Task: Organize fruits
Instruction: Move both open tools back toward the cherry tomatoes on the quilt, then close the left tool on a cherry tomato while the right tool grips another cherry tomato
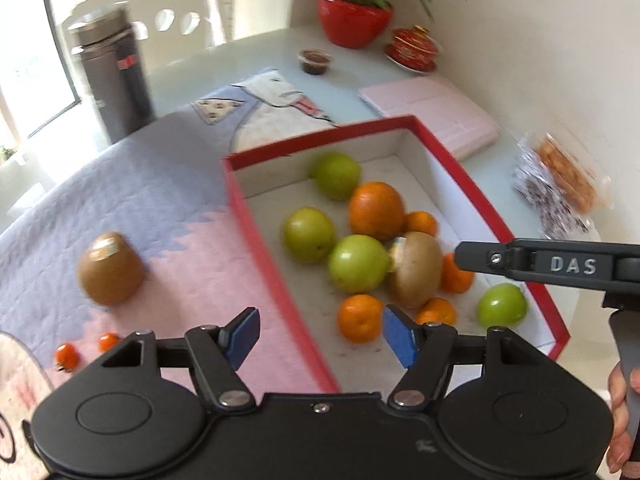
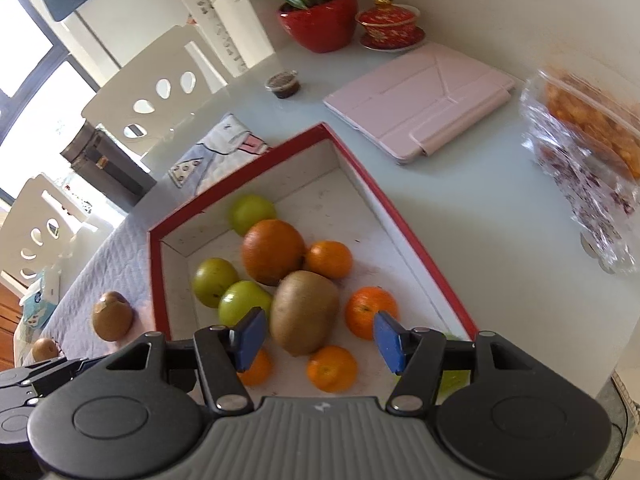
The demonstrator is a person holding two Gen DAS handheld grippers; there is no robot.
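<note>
The left gripper [image 1: 320, 338] hangs above the near left wall of the red box [image 1: 276, 248]. Its blue pads [image 1: 242, 336] stand wide apart and nothing is between them. The right gripper [image 2: 318, 340] is above the near part of the box [image 2: 158, 276]; its jaws stand apart and grip nothing. A kiwi [image 2: 304, 312] lies below, in the gap between its pads, but the pads do not touch it.

Inside the box lie the kiwi [image 1: 416, 268], a big orange [image 1: 376, 210], three green apples close together at the left and back [image 1: 358, 264], one more green apple [image 1: 502, 306] near the right wall, and several small mandarins [image 1: 360, 318] around the kiwi. The kiwi touches the nearest green apple and the big orange is just behind it.

Outside the box, on the quilted mat [image 1: 152, 200], a second kiwi [image 1: 110, 270] rests to the left of the box, well apart from it. Two tiny orange fruits [image 1: 66, 356] lie nearer to the left gripper. In the right wrist view another kiwi [image 2: 44, 348] shows at the left edge.

A pink case [image 2: 420, 96], a red plant pot [image 2: 320, 20] and a snack bag [image 2: 588, 152] stand on the table behind the box.
</note>
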